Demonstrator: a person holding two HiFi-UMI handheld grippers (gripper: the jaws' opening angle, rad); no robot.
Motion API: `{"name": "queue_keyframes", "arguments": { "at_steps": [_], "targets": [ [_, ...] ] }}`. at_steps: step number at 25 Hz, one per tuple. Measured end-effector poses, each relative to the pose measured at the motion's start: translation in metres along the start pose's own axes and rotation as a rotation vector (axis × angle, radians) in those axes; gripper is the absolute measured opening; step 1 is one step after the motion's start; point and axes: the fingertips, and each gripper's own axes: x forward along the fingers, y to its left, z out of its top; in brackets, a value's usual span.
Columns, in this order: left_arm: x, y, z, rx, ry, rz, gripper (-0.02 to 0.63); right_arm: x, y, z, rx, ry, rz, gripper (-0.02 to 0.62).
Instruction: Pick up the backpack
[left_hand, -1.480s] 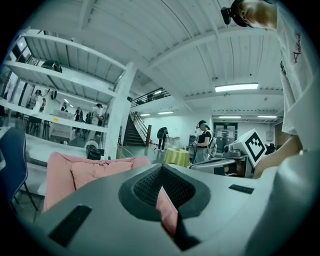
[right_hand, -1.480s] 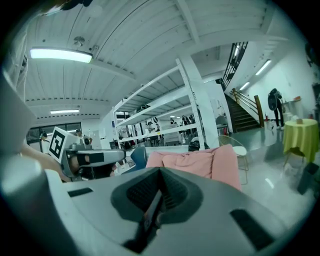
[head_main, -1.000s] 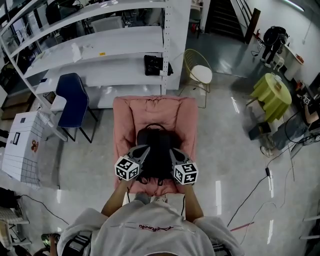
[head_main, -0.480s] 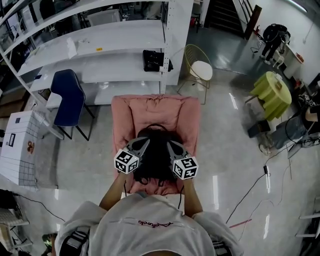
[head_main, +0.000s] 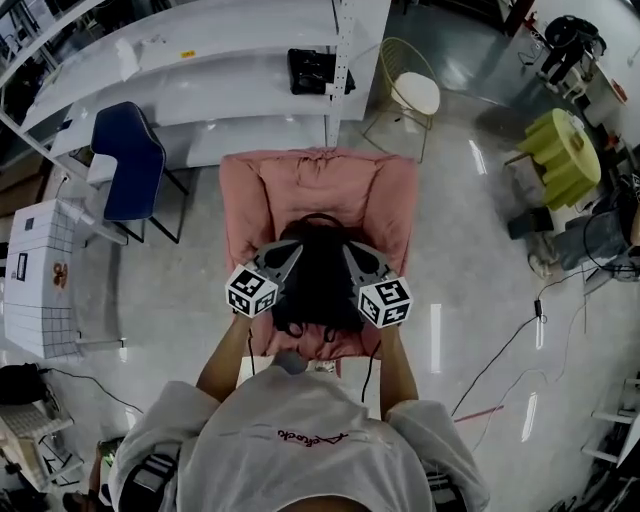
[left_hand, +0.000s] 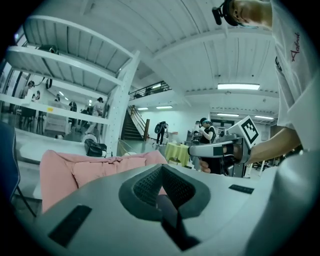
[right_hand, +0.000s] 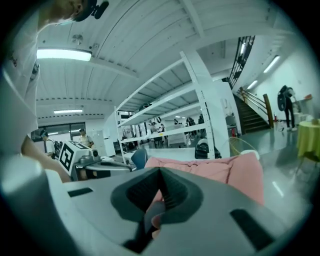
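The black backpack (head_main: 318, 282) hangs between my two grippers above the seat of a pink armchair (head_main: 300, 185). My left gripper (head_main: 288, 258) holds its left side and my right gripper (head_main: 352, 258) its right side. In the left gripper view the left gripper (left_hand: 161, 167) has its jaws closed, and a dark strap (left_hand: 172, 222) runs down out of them. In the right gripper view the right gripper (right_hand: 160, 172) is likewise shut, with a strap loop (right_hand: 152, 220) hanging below the pads. The backpack's body is hidden in both gripper views.
White shelving (head_main: 200, 70) stands behind the armchair, with a black bag (head_main: 315, 70) on it. A blue chair (head_main: 125, 165) and a white box (head_main: 40, 280) are to the left, a wire chair (head_main: 410, 90) and a yellow-green table (head_main: 570, 150) to the right. Cables (head_main: 500, 370) cross the floor.
Both grippers, still shut on the backpack, have drawn it a little toward the person and away from the armchair's back. The head view has shifted, so the shelving sits higher in the frame.
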Motion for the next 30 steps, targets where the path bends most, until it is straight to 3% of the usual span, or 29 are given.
{"name": "queue_keyframes", "arguments": {
  "at_steps": [7, 17, 27, 28, 30],
  "targets": [
    [0.021, 0.039, -0.054, -0.081, 0.086, 0.013, 0.009, 0.031, -0.024, -0.054, 0.081, 0.111, -0.018, 0.018],
    [0.012, 0.068, -0.173, -0.244, 0.228, 0.058, 0.009, 0.033, -0.029, -0.182, 0.282, 0.287, -0.042, 0.018],
    [0.003, 0.093, -0.26, -0.327, 0.308, 0.113, 0.011, 0.034, -0.031, -0.262, 0.345, 0.392, 0.0, 0.021],
    [0.003, 0.094, -0.265, -0.334, 0.311, 0.109, 0.011, 0.034, -0.032, -0.268, 0.352, 0.399, 0.007, 0.026],
    [0.006, 0.097, -0.271, -0.355, 0.312, 0.094, 0.018, 0.032, -0.038, -0.278, 0.365, 0.408, 0.013, 0.12]
  ]
}}
